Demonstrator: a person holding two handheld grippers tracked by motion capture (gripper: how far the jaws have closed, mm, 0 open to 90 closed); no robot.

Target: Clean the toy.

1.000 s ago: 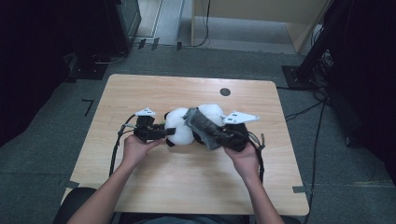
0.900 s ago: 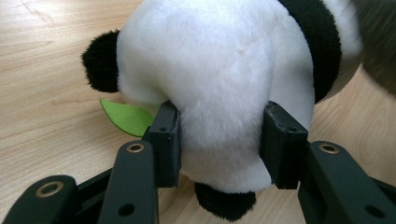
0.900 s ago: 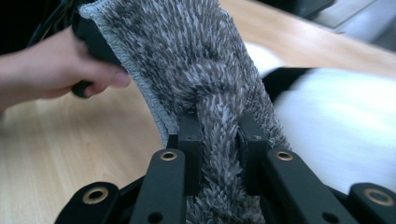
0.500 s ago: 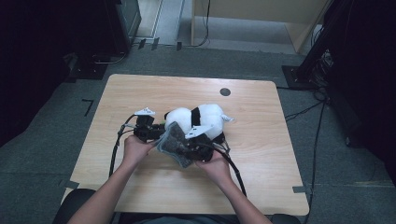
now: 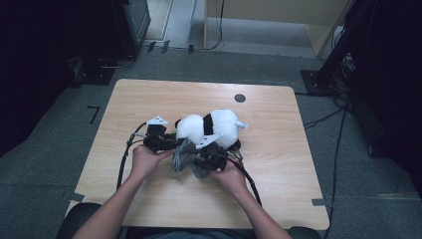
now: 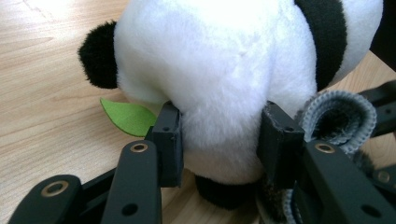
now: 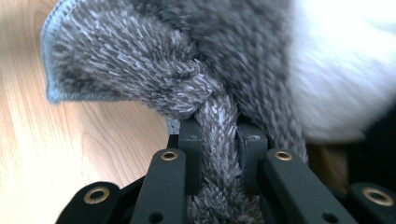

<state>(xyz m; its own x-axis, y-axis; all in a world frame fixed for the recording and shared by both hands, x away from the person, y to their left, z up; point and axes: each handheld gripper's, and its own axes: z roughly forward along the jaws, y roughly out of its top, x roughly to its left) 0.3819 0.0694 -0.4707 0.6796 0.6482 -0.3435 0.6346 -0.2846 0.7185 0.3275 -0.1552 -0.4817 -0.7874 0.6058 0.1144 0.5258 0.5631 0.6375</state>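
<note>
A black and white panda plush lies on the wooden table. My left gripper comes in from the left and is shut on the plush's white body, one pad on each side, in the left gripper view. A green felt leaf pokes out under the plush. My right gripper sits just in front of the plush, shut on a twisted fold of a grey shaggy cloth. The cloth bunches against the plush's near side, next to the left jaw.
A small black round mark sits on the table behind the plush. Black cables trail from both grippers toward the table's near edge. Dark equipment and a stand ring the table on the floor.
My right gripper has carried the grey cloth from the plush's right side down and leftward to its near side. The left gripper and the plush have stayed put.
</note>
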